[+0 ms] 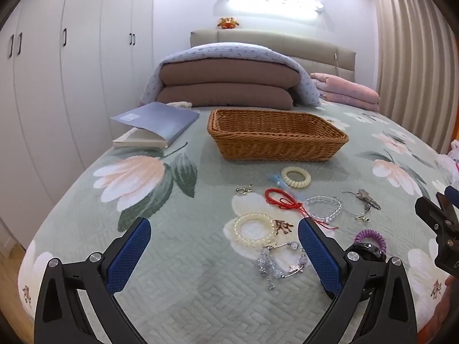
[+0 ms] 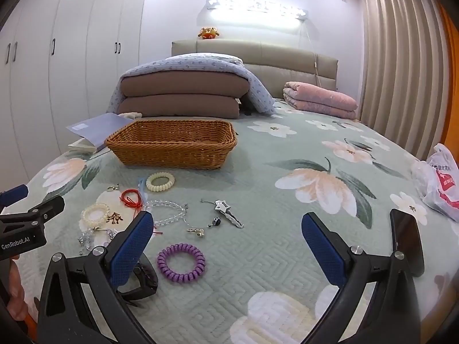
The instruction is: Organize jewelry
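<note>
Both tools, the left tool (image 1: 223,235) and the right tool (image 2: 226,229), hover with blue-padded jaws spread wide apart, gripping nothing. Below them, on a green floral quilted bed (image 2: 287,246), lie scattered bracelets and hair ties, including a purple spiral hair tie (image 2: 181,263), just before an empty woven wicker basket (image 1: 275,140).

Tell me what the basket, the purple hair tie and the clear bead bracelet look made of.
Basket: woven wicker or rattan-look strands, brown with a slight sheen; possibly plastic.
Purple hair tie: glossy plastic spiral coil, like phone cord.
Clear bead bracelet: see-through faceted beads, glass or acrylic; I cannot tell which.
</note>
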The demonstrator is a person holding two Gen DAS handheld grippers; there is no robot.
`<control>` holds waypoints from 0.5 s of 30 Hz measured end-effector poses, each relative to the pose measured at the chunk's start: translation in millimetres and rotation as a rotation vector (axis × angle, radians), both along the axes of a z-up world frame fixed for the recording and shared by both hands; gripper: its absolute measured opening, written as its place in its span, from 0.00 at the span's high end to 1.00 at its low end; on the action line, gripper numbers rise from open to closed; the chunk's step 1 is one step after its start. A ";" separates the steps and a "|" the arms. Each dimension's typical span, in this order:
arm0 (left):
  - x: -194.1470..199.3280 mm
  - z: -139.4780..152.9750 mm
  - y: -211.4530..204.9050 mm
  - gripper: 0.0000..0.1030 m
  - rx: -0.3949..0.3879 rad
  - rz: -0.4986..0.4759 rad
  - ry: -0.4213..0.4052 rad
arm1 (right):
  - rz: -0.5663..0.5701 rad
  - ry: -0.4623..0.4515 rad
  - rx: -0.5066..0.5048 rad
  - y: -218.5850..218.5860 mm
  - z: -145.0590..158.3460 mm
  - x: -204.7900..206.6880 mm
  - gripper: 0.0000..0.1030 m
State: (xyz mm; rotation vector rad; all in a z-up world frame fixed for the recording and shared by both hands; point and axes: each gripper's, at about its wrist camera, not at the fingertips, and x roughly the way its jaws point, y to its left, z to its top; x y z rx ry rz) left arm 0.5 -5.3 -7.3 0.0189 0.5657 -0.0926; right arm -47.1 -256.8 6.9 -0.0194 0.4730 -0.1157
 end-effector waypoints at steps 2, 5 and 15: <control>0.4 -0.7 0.7 0.01 -0.005 0.002 0.003 | 0.000 -0.001 0.001 -1.0 -0.5 -0.8 0.00; 0.7 -1.0 0.7 0.01 -0.008 0.006 0.003 | 0.001 -0.002 0.001 -1.3 -0.4 -0.5 0.00; 1.5 -2.6 -1.2 0.01 0.003 0.006 0.011 | 0.004 0.005 -0.001 -1.0 -1.1 -0.6 0.00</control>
